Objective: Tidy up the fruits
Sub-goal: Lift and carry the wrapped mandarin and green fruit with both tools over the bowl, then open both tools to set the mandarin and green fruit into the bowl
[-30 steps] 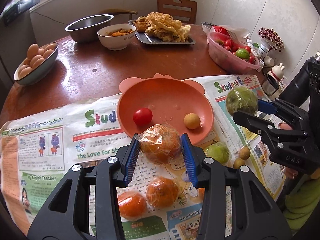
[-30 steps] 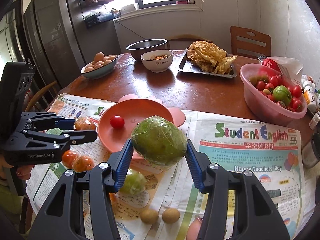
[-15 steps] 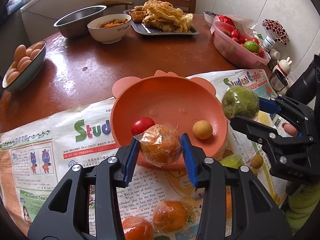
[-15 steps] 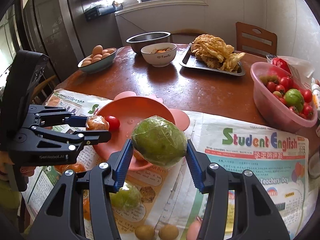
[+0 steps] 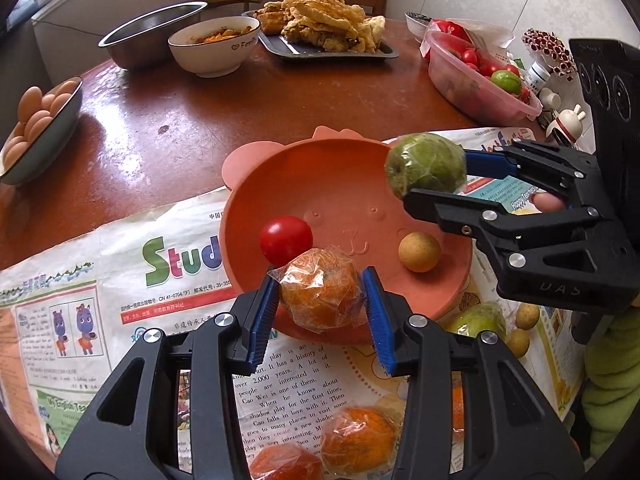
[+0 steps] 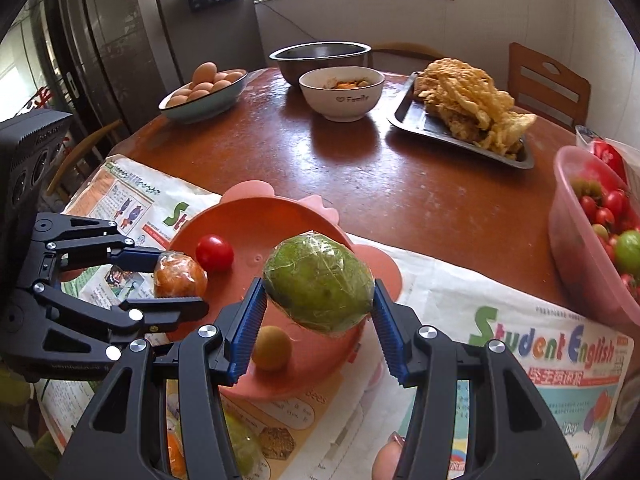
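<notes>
left gripper [image 5: 322, 308] clamps a plastic-wrapped orange [image 5: 320, 290] between its blue pads, jaws fairly narrow, held over the 6 o'clock rim of the pink bowl [image 5: 280, 168]. right gripper [image 6: 318, 312] clamps a bigger wrapped green fruit [image 6: 320, 282], jaws set wider, held over the bowl's rim on its own side; in the left wrist view that fruit sits at about 2 o'clock of the bowl.

inside the bowl: a red cherry tomato [image 5: 285, 239] at 9 o'clock of centre, just behind the held orange, and a small tan round fruit [image 5: 419, 251] at 4 o'clock, well apart from the tomato. whether the held orange touches the tomato, cannot tell.

bowl rests on a newspaper [image 5: 100, 280] spread over the near part of the brown table [image 5: 180, 120]. on the paper at 6 o'clock of the bowl, two more wrapped oranges [image 5: 356, 440], side by side. at 4 o'clock of the bowl a wrapped green fruit [image 5: 480, 320] plus two small tan fruits [image 5: 527, 315] just beside it.

farther out on the table: egg bowl [image 5: 44, 120] at 10 o'clock, steel basin [image 5: 148, 36] and white bowl [image 5: 212, 48] at 11 o'clock, tray of fried food [image 5: 324, 24] at 12 o'clock, pink tub of tomatoes [image 5: 480, 76] at 2 o'clock. a fingertip [image 5: 546, 202] shows behind the right gripper.
</notes>
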{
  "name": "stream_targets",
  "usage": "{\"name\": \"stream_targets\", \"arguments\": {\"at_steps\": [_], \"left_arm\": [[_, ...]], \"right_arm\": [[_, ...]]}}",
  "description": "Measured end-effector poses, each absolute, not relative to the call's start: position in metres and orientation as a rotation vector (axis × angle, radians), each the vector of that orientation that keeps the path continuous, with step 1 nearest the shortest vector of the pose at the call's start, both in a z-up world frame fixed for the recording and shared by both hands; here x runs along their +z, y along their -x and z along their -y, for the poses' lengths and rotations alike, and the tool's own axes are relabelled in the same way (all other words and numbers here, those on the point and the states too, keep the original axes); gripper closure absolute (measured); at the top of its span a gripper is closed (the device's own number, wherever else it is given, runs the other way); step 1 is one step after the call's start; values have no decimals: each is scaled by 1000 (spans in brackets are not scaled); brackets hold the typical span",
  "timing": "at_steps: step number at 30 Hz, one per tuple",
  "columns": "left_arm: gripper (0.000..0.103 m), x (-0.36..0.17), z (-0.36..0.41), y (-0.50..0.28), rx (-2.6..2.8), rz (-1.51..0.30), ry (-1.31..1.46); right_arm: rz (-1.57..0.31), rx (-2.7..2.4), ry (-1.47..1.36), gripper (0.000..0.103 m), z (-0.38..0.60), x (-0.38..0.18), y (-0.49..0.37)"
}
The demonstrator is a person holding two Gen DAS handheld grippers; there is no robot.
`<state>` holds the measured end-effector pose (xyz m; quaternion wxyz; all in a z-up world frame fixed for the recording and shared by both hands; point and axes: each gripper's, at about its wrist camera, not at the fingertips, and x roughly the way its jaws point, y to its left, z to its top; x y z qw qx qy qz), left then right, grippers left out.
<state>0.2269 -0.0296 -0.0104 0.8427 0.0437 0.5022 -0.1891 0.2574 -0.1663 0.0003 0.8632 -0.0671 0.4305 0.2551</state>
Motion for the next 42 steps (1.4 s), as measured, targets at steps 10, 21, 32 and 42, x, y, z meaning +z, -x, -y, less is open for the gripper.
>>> {"name": "stream_targets", "arguments": {"at_steps": [10, 21, 32, 42], "left_arm": [[68, -12, 28, -232, -411, -1063, -115], [67, -9, 26, -229, -420, -1054, -126], [66, -7, 26, -226, -416, -1049, -122], [66, -4, 28, -222, -417, -1047, -124]], "right_arm": [[-920, 583, 179, 51, 156, -4, -261], [-960, 622, 182, 51, 149, -11, -272], [-966, 626, 178, 47, 149, -13, -269], [-915, 608, 134, 32, 161, 7, -261]]}}
